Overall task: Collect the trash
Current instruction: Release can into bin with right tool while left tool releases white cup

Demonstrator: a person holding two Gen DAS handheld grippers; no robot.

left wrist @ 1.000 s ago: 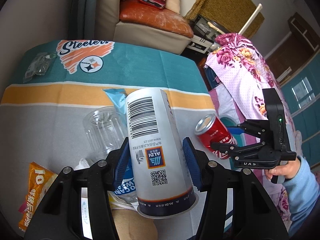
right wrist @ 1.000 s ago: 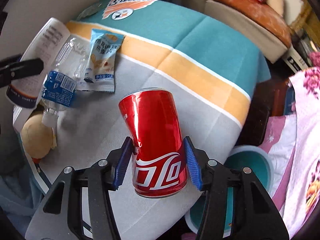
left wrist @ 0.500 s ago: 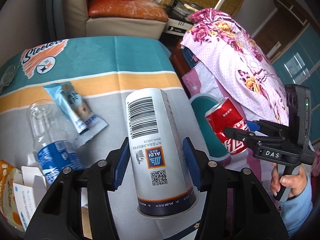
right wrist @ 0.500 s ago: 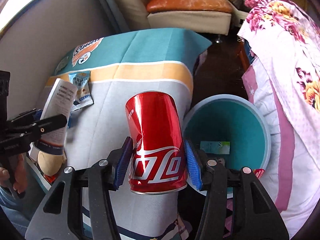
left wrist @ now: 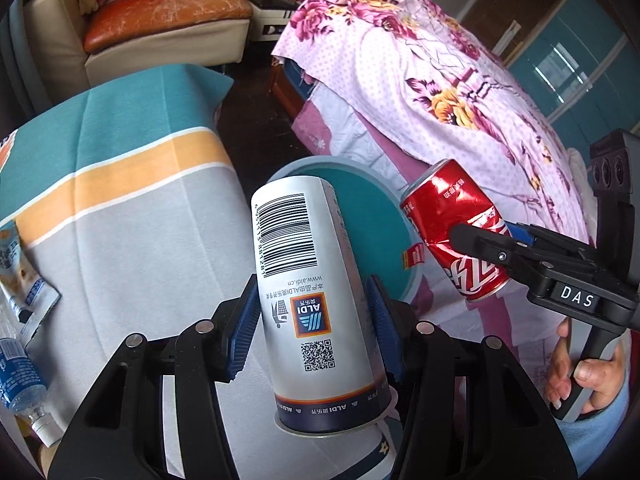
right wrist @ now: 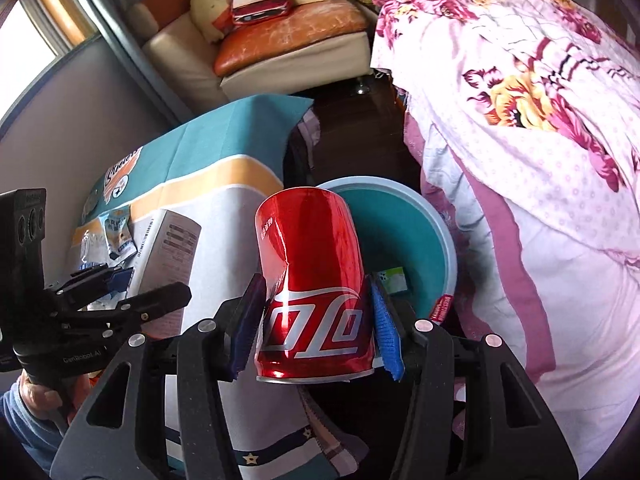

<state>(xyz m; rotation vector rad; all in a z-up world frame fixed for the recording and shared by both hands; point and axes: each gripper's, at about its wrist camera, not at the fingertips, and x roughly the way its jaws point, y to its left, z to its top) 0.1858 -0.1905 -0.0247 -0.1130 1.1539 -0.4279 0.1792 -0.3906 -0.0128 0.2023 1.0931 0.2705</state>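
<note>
Cup: white paper cup (left wrist: pixel 316 300) with barcode, clamped between the left gripper (left wrist: pixel 314 332) pads, above the tablecloth (left wrist: pixel 132 216) edge
Can: dented red can (right wrist: pixel 316 288), pinched by the right gripper (right wrist: pixel 316 332), in front of the bin
Bin: teal bin (right wrist: pixel 416 240) on the floor beside the table, scraps inside
Left behind: bottle (left wrist: pixel 20 376) and snack wrapper (left wrist: pixel 24 272) on the cloth

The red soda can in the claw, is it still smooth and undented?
No, the red soda can has a sharp crease in its side just above where the right claw pinches it.

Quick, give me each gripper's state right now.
Left gripper: closed on the white cardboard ALDI tube.
Right gripper: closed on the dented red soda can.
</note>
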